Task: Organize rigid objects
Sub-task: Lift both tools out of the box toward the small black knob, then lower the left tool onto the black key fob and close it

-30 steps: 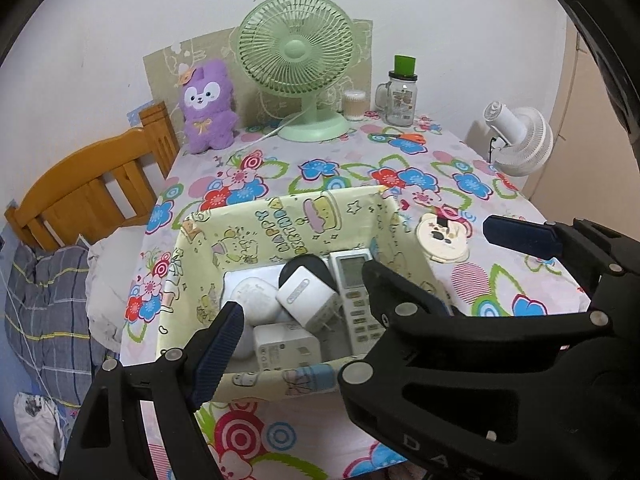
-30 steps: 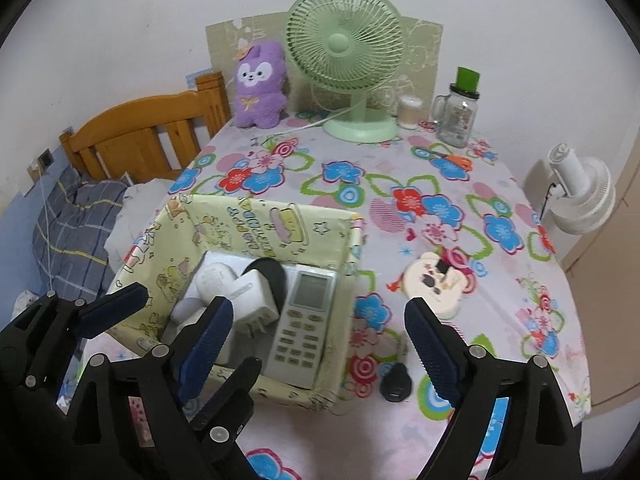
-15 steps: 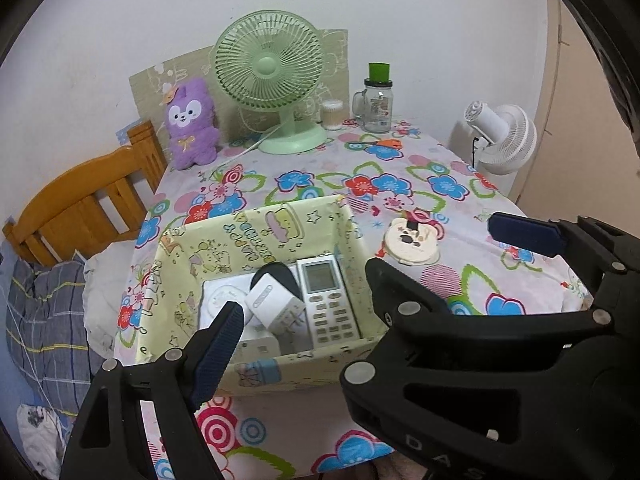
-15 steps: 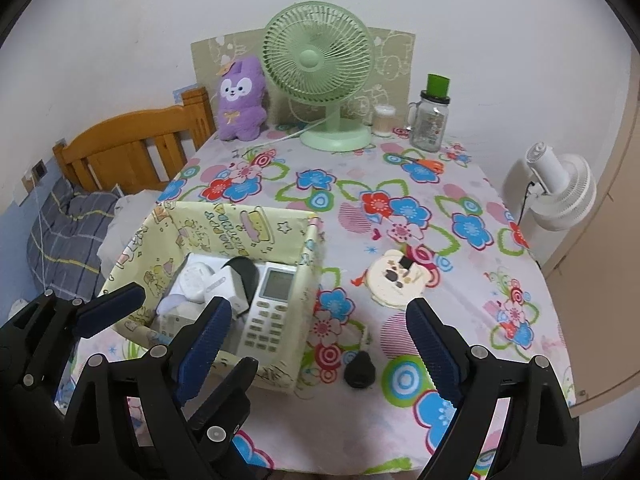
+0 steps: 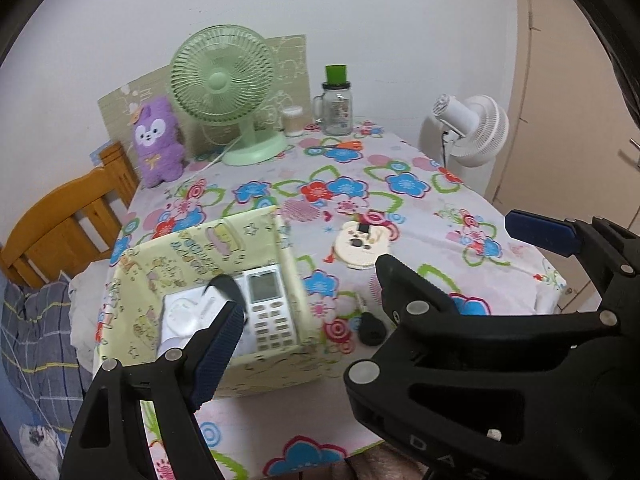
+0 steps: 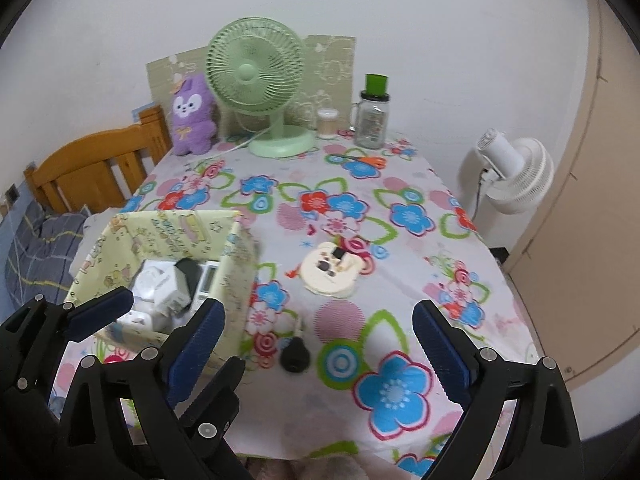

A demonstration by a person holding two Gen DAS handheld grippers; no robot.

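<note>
Right wrist: 2 fans (image 6: 256, 76), perhaps.

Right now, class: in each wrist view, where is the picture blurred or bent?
Left wrist view: the yellow box is smeared along its near wall; the door frame curves. Right wrist view: the box and cloth edges look soft; the white fan bows outward.

Pale-yellow cartoon-print box (image 6: 236, 256), floral pink-blue-red tablecloth (image 6: 400, 208), mint-green fan (image 6: 256, 72), purple plush (image 6: 192, 116)
</note>
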